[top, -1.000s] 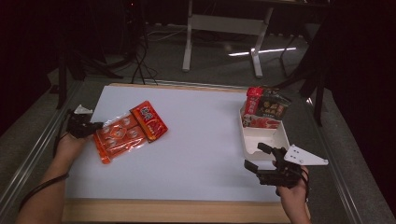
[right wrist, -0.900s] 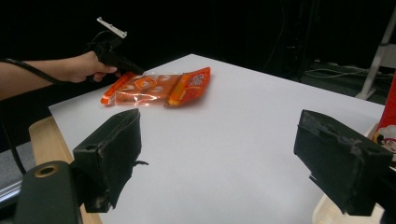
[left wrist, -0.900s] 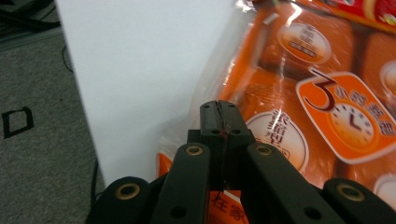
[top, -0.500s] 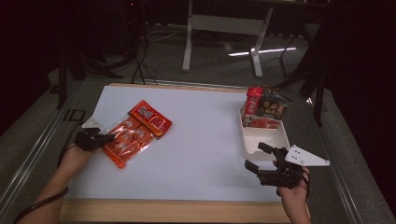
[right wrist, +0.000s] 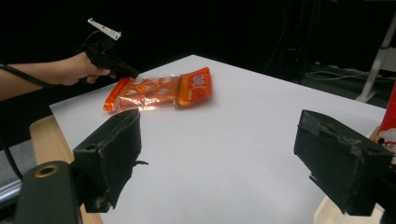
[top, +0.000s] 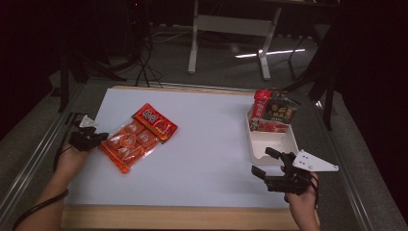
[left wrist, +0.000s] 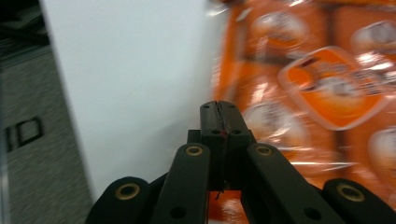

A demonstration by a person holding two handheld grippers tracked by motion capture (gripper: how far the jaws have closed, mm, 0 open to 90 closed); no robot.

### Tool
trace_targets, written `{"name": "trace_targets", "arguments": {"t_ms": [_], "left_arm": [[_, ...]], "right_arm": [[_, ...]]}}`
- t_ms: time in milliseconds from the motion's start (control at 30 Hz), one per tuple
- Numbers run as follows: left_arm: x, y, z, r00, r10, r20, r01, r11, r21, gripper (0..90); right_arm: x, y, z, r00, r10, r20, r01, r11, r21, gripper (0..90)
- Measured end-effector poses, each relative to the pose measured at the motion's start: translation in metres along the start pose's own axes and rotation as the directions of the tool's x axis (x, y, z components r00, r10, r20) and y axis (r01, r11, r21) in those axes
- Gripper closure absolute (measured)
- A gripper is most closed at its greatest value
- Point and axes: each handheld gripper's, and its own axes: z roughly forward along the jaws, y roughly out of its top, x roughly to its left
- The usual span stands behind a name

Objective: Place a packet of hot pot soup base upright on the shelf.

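Note:
An orange snack packet (top: 127, 144) (left wrist: 327, 93) (right wrist: 144, 91) lies flat at the left of the white table top (top: 207, 149). Its far end is tucked against a smaller red packet (top: 155, 120) (right wrist: 196, 86). My left gripper (top: 98, 138) (left wrist: 223, 109) (right wrist: 130, 73) is at the packet's left edge. Its jaws are pressed together with a thin strip of the packet's edge between them. My right gripper (top: 262, 161) (right wrist: 215, 154) is held low at the table's front right with its jaws wide apart and nothing between them.
A white tray (top: 269, 144) stands at the right edge, with a few red and dark snack packs (top: 274, 113) upright in its far end. The table's wooden front rim (top: 183, 216) runs along the bottom. A metal stand (top: 231, 29) is on the floor behind the table.
My left gripper has shifted along the table's left side and the orange packet has swung round with it. The red packet, the tray and my right gripper have kept their places.

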Motion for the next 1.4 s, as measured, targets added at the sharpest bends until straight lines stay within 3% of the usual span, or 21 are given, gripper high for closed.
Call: {"name": "trace_targets", "arguments": {"t_ms": [133, 367, 467, 667, 867, 933, 967, 1067, 1167, 1200, 1333, 1400], "left_arm": [[0.005, -0.004, 0.008, 0.9998, -0.019, 0.001, 0.019, 0.9997, 0.012, 90.0], [-0.002, -0.003, 0.011, 0.9999, -0.002, 0.016, 0.001, 0.9997, 0.024, 90.0], [-0.009, -0.002, 0.01, 0.999, 0.02, 0.039, -0.021, 0.9989, 0.043, 90.0], [-0.032, -0.005, 0.006, 0.9946, 0.043, 0.095, -0.046, 0.9984, 0.032, 90.0], [-0.057, -0.004, 0.004, 0.9844, 0.067, 0.162, -0.072, 0.9971, 0.024, 90.0], [-0.061, -0.003, 0.004, 0.9832, 0.08, 0.164, -0.086, 0.996, 0.027, 90.0], [-0.07, -0.001, 0.004, 0.98, 0.089, 0.178, -0.096, 0.9949, 0.031, 90.0], [-0.081, 0.001, 0.004, 0.9748, 0.096, 0.201, -0.103, 0.9944, 0.024, 90.0], [-0.093, 0.006, 0.005, 0.9705, 0.125, 0.206, -0.135, 0.9903, 0.035, 90.0], [-0.095, 0.007, 0.006, 0.9674, 0.128, 0.218, -0.139, 0.9897, 0.034, 90.0], [-0.096, 0.01, 0.007, 0.966, 0.136, 0.22, -0.147, 0.9884, 0.036, 90.0], [-0.09, 0.012, 0.01, 0.9712, 0.13, 0.2, -0.135, 0.9908, 0.012, 90.0]], "right_arm": [[0.0, 0.0, -0.001, 1.0, -0.001, 0.001, 0.001, 1.0, 0.0, 14.7], [-0.001, 0.0, -0.001, 1.0, 0.006, -0.002, -0.006, 1.0, -0.005, 14.7], [0.0, 0.0, -0.001, 1.0, 0.006, -0.003, -0.006, 1.0, -0.005, 14.7], [-0.001, 0.0, -0.002, 1.0, 0.005, 0.002, -0.005, 1.0, -0.006, 14.7], [0.0, 0.001, -0.001, 1.0, 0.003, -0.001, -0.003, 1.0, -0.006, 14.7], [0.0, 0.001, -0.001, 1.0, 0.0, 0.0, 0.0, 1.0, -0.004, 14.7], [0.001, 0.001, -0.001, 1.0, -0.001, -0.001, 0.001, 1.0, -0.005, 14.7], [0.001, 0.001, -0.001, 1.0, 0.0, -0.004, 0.0, 1.0, -0.006, 14.7], [0.001, 0.001, -0.001, 1.0, -0.001, -0.003, 0.001, 1.0, -0.004, 14.7], [0.001, 0.001, -0.001, 1.0, 0.001, -0.006, -0.001, 1.0, -0.004, 14.7], [0.002, 0.001, 0.0, 1.0, -0.001, -0.009, 0.001, 1.0, 0.0, 14.7], [0.002, 0.001, 0.0, 1.0, -0.002, -0.007, 0.002, 1.0, 0.002, 14.7]]}}
